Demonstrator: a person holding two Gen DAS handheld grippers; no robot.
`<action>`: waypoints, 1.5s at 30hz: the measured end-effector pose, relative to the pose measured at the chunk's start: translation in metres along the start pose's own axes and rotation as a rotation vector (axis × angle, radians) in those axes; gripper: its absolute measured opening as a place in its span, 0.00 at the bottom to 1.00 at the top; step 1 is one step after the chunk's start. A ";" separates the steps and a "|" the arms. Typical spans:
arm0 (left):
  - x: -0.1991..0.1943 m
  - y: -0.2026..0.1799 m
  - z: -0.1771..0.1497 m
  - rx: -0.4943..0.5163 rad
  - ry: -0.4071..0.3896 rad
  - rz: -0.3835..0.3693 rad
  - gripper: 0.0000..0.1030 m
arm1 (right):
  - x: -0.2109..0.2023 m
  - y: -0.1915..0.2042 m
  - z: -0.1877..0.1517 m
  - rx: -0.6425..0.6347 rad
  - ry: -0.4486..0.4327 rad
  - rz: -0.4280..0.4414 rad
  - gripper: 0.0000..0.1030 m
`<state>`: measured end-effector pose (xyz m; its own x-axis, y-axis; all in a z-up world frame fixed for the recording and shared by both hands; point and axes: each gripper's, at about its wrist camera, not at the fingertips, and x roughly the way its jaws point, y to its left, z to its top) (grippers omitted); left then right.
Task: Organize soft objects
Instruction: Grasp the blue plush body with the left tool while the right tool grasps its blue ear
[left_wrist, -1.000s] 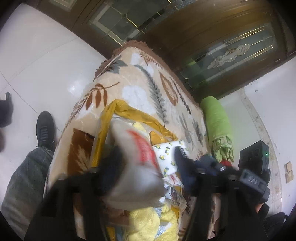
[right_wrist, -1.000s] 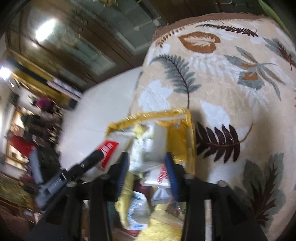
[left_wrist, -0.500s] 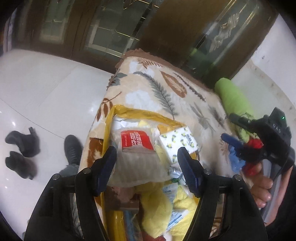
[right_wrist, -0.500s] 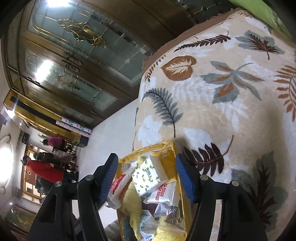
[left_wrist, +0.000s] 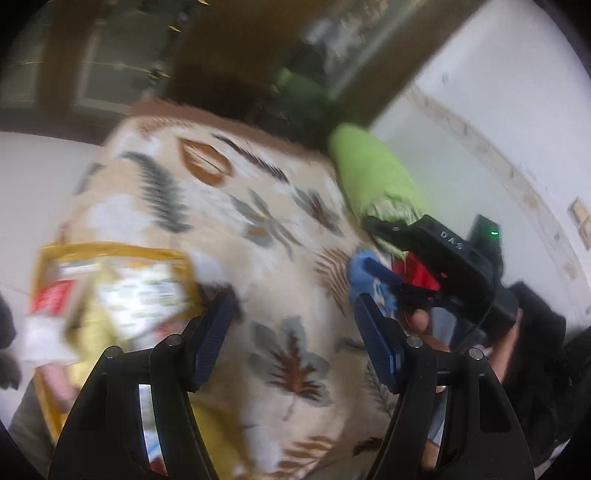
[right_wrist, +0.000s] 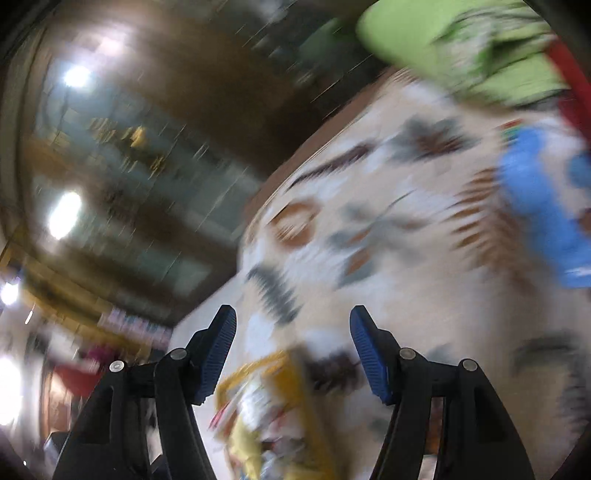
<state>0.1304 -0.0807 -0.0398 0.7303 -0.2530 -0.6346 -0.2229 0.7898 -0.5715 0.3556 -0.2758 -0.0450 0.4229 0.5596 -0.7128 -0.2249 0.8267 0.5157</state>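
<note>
Both views are pretty smeared with blur, so only the big stuff reads. The left gripper (left_wrist: 291, 325) has its jaws spread wide with nothing between them, hanging over the leaf-print blanket (left_wrist: 221, 221) that covers the surface. Off to its left sits the yellow bag (left_wrist: 110, 254), stuffed with soft packs: a white one with a red label (left_wrist: 50, 301) near the outer edge and a white pack with little yellow spots (left_wrist: 144, 295) beside it (details are too fuzzy to say more). On the far right side of the blanket there's a blue soft thing (left_wrist: 364, 273) and something red (left_wrist: 415, 271) touching it, with a rolled green bundle (left_wrist: 373, 170) just behind them. The right gripper (left_wrist: 391, 258) shows up there too, its tips right at the blue thing; can't tell from this angle if it's touching it. From its own camera the right gripper (right_wrist: 293, 347) is also wide apart and holding nothing, with the yellow bag (right_wrist: 291, 384) low between its fingers, the blue thing (right_wrist: 543, 206) at the right edge and the green bundle (right_wrist: 461, 48) up top.
</note>
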 end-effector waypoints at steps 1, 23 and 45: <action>0.017 -0.010 0.005 0.012 0.045 0.004 0.67 | -0.010 -0.014 0.007 0.040 -0.043 -0.063 0.62; 0.337 -0.147 -0.012 0.247 0.395 0.065 0.06 | -0.078 -0.197 0.026 0.591 -0.357 -0.341 0.62; 0.099 -0.011 -0.099 -0.067 0.250 -0.068 0.06 | 0.038 -0.168 0.118 -0.315 0.192 -0.678 0.57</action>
<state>0.1410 -0.1698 -0.1473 0.5647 -0.4412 -0.6975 -0.2266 0.7297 -0.6451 0.5128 -0.4001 -0.1028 0.4040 -0.0987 -0.9094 -0.2222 0.9538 -0.2022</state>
